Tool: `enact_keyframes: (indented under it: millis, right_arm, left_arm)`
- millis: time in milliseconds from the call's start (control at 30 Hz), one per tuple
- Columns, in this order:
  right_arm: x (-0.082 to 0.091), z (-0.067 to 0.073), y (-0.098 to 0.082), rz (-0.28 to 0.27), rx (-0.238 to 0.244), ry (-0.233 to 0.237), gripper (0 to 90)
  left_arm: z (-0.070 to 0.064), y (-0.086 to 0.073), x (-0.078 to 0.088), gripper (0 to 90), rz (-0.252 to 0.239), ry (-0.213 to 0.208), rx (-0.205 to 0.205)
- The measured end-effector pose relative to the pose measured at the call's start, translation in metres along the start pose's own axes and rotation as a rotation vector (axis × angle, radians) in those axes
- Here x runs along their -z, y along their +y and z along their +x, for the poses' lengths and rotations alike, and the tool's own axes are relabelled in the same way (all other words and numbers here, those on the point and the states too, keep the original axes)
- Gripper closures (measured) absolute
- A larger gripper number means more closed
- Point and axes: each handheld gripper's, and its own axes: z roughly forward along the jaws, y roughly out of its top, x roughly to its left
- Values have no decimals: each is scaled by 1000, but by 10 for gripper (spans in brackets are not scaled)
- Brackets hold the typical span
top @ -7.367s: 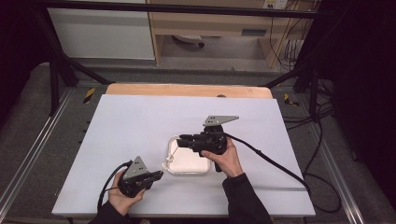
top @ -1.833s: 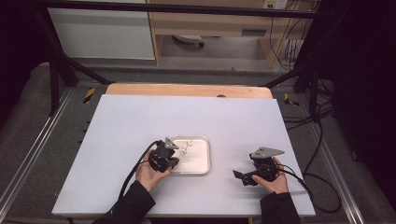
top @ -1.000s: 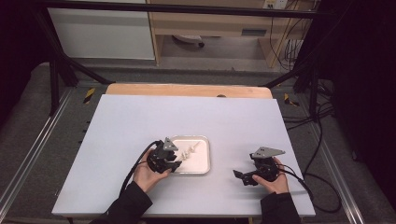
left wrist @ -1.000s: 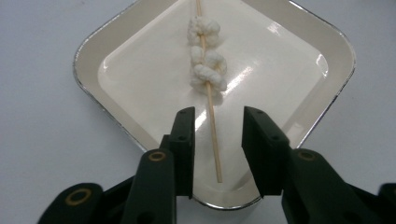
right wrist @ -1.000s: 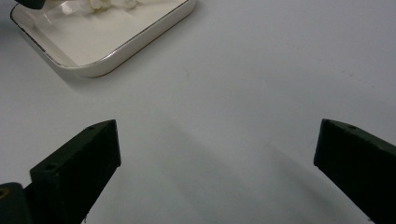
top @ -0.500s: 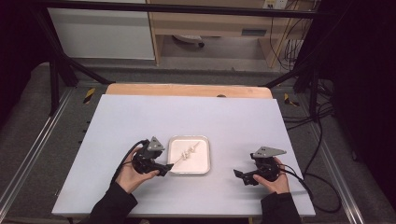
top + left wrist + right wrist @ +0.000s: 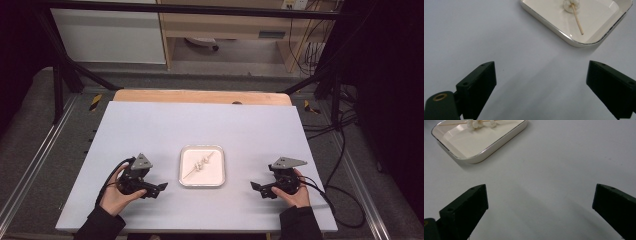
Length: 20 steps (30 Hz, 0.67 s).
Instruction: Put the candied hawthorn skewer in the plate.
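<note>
A: Start at the jaws. The left gripper point(image 7: 161, 186) has just been spreading its jaws; they stand wide apart in its own view with bare table between them. The right gripper point(image 7: 254, 186) is spread wide too, nothing between its jaws.

B: And the skewer point(image 7: 202, 164)?

A: It lies in the white tray point(image 7: 185, 180), slanted across it, a few small pale lumps threaded near its middle. The tray sits on the table between the two grippers, apart from both.

B: How would it handle?

A: I judge it light and thin. The stick looks stiff but easy to snap, and the lumps look soft, so squeezing them would crush or slide them. The bare stick end point(image 7: 578, 23) toward the tray's near corner is the better hold, with a gentle pinch.

B: Any trouble getting at it?

A: The tray's raised rim point(image 7: 576, 43) stands just beside that end, so the jaws would need to come from above. The tray looks glossy and may skid if nudged.

B: Room to move?

A: Plenty. The white table point(image 7: 150, 125) is open all round the tray, its edges well away.
</note>
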Motion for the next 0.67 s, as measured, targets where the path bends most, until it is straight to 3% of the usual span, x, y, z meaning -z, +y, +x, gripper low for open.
enact_keyframes:
  millis: [167, 333, 667]
  right_arm:
    - [0, 0, -1, 2, -10, -1, 7]
    - [0, 2, -2, 10, -12, 6, 7]
    - [1, 2, -5, 9, -13, 6, 7]
  left_arm:
    - [7, -17, 5, 89, -42, 9, 29]
    - [13, -32, 8, 87, -44, 14, 44]
    - [15, -37, 10, 86, -58, 4, 43]
